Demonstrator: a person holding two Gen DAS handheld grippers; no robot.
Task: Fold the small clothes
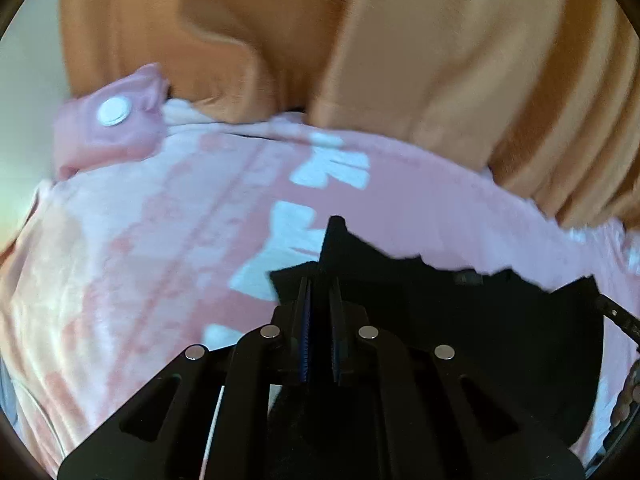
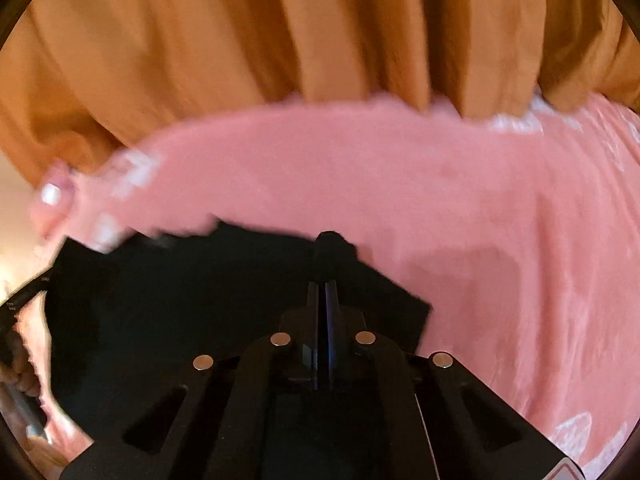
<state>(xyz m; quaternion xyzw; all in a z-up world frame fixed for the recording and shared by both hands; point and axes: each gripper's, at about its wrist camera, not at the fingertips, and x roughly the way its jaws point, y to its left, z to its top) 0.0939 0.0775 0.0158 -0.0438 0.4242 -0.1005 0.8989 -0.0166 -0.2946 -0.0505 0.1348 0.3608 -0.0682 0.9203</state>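
A small black garment (image 1: 460, 320) hangs in front of both cameras; it also shows in the right wrist view (image 2: 180, 300). My left gripper (image 1: 320, 280) is shut on its upper edge. My right gripper (image 2: 324, 280) is shut on the opposite upper edge. Behind it lies a pink cloth with white bow prints (image 1: 180, 220), plain pink in the right wrist view (image 2: 400, 180). A pink tab with a white snap button (image 1: 114, 111) sits at its far left corner and also shows in the right wrist view (image 2: 52, 194).
An orange fabric in deep folds (image 1: 400, 40) covers the whole background beyond the pink cloth; it fills the top of the right wrist view (image 2: 280, 28). The other hand-held gripper's black body (image 2: 20, 304) shows at the left edge. Both views are motion-blurred.
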